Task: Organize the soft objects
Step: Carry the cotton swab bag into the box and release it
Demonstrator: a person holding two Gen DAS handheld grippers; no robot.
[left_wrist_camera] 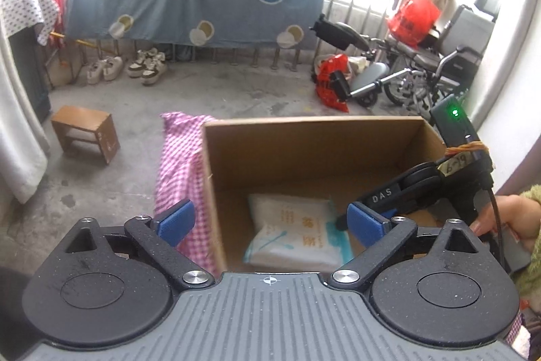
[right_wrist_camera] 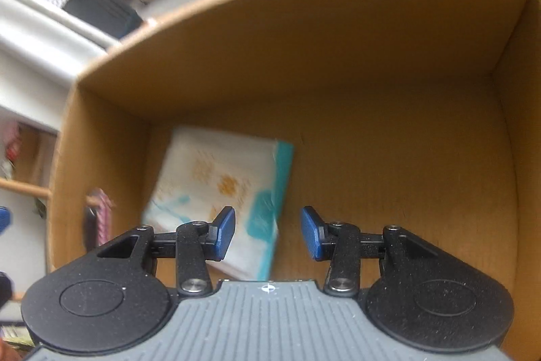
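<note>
Packing is the step in hand; a white soft pack [right_wrist_camera: 216, 195] with teal and orange print lies flat on the floor of the open cardboard box [right_wrist_camera: 338, 56], toward its left wall in the right wrist view, and nothing else shows inside the box. The right gripper [right_wrist_camera: 267, 232] hangs over the box interior, pointing steeply down; its blue pads [right_wrist_camera: 223, 234] stand partly apart with nothing between them, and the pack lies below and to the left of them, untouched as far as the blurred view lets me judge. The left gripper [left_wrist_camera: 270, 222] sits at the near rim of the box with its jaws spread wide and empty. In the left wrist view the right gripper, held by a hand [left_wrist_camera: 500, 219] in a fuzzy green sleeve, reaches in over the right side of the box. A pink checked cloth [left_wrist_camera: 182, 164] lies on the concrete floor, touching the box's left wall; it looks like the next soft thing to gather, so the next move probably calls for swinging one open claw out of the box, lowering onto a fold of that cloth and pinching it.
</note>
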